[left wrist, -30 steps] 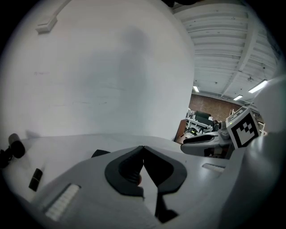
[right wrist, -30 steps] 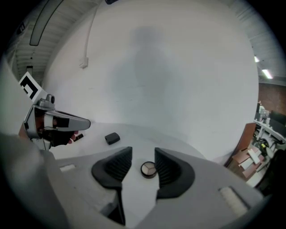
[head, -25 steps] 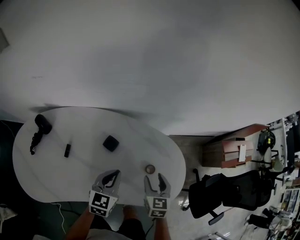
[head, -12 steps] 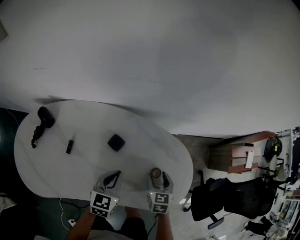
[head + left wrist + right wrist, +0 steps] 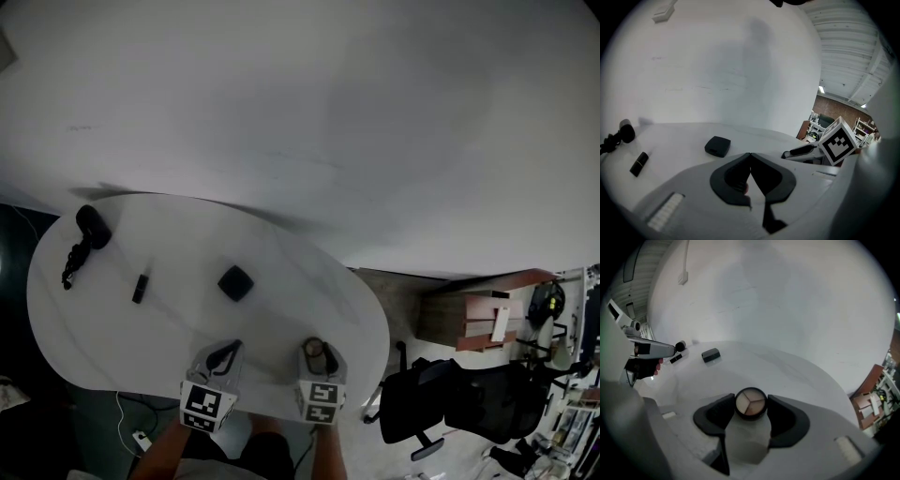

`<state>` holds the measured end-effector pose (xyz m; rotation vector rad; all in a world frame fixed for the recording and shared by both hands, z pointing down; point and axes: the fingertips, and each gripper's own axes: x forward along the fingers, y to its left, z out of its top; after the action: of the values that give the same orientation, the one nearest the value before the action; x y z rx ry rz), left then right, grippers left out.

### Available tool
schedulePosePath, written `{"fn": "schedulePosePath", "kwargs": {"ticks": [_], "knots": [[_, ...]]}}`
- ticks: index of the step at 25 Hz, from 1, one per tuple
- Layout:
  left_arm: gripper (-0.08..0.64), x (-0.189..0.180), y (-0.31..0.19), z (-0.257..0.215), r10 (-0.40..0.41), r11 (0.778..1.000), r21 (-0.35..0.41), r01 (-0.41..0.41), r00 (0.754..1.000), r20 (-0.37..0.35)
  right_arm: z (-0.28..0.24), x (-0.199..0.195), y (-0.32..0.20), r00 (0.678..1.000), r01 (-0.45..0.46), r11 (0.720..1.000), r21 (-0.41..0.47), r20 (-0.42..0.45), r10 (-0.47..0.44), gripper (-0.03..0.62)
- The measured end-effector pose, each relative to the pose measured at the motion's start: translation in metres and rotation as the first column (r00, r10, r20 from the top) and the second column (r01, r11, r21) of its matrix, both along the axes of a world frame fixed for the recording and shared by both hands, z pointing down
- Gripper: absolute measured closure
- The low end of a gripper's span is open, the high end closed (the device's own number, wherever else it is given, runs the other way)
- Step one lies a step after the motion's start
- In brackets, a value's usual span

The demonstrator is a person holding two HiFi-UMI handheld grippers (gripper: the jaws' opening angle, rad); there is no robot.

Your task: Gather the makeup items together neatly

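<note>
Round eyeshadow compact (image 5: 750, 404): we see it lying flat on the table (image 5: 112, 347), close to the near edge and toward the right end, its 3 pale shades facing up.
Right gripper (image 5: 316, 351): clenched on the round eyeshadow compact, 1 dark pad against each side; its jaws have just been closing.
Left gripper (image 5: 750, 155): jaws pinched together at the tips with nothing between them, hanging over the near edge just beside the right gripper.
Black square compact (image 5: 235, 282): near the table's middle, well apart from both grippers.
Small black tube (image 5: 139, 289): left of the black square compact, lying flat.
Black brush-like item (image 5: 84, 234): at the table's far left edge (we cannot tell exactly what it is).
</note>
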<state>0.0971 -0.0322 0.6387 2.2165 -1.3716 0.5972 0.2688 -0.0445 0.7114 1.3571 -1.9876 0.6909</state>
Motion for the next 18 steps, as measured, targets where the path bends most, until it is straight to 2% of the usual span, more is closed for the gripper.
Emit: {"fn": "schedulePosePath", "kwargs": {"ticks": [9, 18], "knots": [[0.549, -0.007, -0.001, -0.004, -0.013, 1.000, 0.018, 0.013, 1.000, -0.001, -0.005, -0.003, -0.002, 1.000, 0.003, 1.000, 0.007, 0.006, -0.003, 0.376], [0.549, -0.040, 0.002, -0.026, -0.063, 0.996, 0.063, 0.063, 0.998, 0.004, -0.039, -0.042, -0.006, 0.998, 0.062, 0.996, 0.069, 0.024, -0.064, 0.376]]}}
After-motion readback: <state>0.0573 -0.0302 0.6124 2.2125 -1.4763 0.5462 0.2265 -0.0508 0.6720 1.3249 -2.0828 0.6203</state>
